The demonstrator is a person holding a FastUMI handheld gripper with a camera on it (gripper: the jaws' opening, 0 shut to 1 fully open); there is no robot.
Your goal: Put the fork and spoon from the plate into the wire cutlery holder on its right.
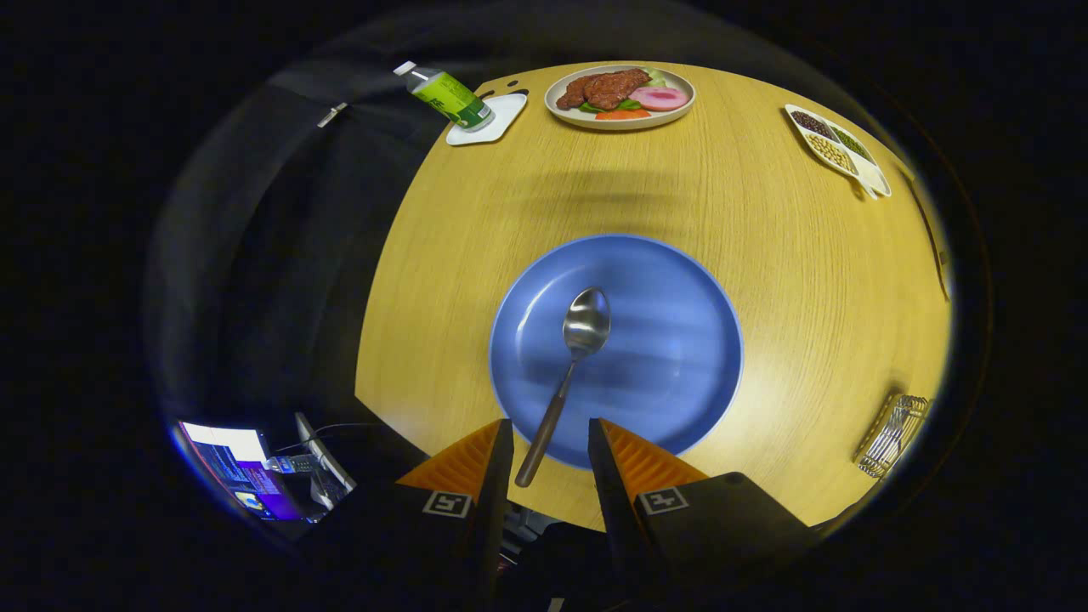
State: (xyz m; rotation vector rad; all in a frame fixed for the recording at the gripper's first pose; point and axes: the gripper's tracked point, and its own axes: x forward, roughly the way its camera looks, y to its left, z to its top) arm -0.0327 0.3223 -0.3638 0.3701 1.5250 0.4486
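Tongs parted, gripping nothing; the spoon handle end lies in the gap between the two fingers, and contact with either finger cannot be judged from this angle. Spoon rests on the blue plate, bowl near the plate's middle, handle running back over the near rim toward the tongs. The plate sits close to the near edge of the wooden counter, with bare wood all round it: a wide open band beyond it and another to its right. The wire cutlery holder stands well apart to the right of the plate, at the counter's right edge; it is strongly warped and partly cut off there, so its opening and contents cannot be made out. Far side of the counter: a plate of food straight beyond the blue plate, a green-labelled bottle lying tilted on a white coaster to its left, a divided dish of beans at far right. Off the counter's left edge, below: a lit screen and cables, small and blurred.
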